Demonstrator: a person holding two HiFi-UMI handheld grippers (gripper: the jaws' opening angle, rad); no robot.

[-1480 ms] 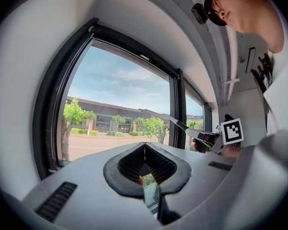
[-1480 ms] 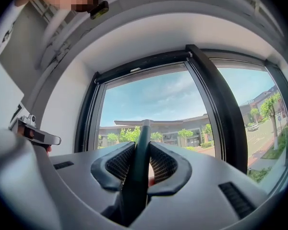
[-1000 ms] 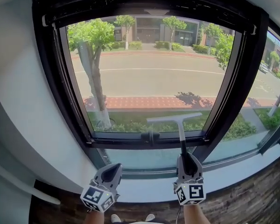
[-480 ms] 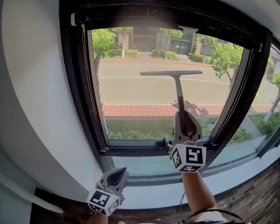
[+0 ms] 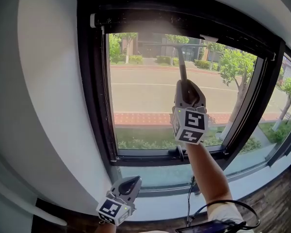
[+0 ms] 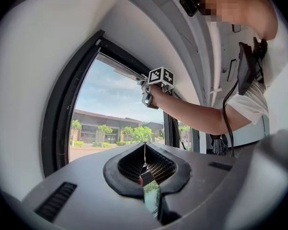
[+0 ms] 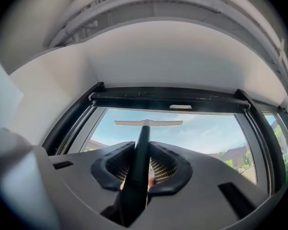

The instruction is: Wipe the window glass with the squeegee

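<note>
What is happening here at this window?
A person is cleaning the window glass. The right gripper is shut on the handle of the squeegee and holds it high, with the blade near the top of the pane. The left gripper hangs low under the window, shut and empty.

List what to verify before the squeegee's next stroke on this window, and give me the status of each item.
1. Grip: right claw shut on the handle of the squeegee: ok.
2. Start position: blade high on the window glass, just below the upper frame: ok.
3. Blade level: reads horizontal in the right gripper view: ok.
4. Blade pressed against the glass: cannot tell.
5. Left claw shut, empty, held low below the pane, out of the stroke path: ok.
</note>
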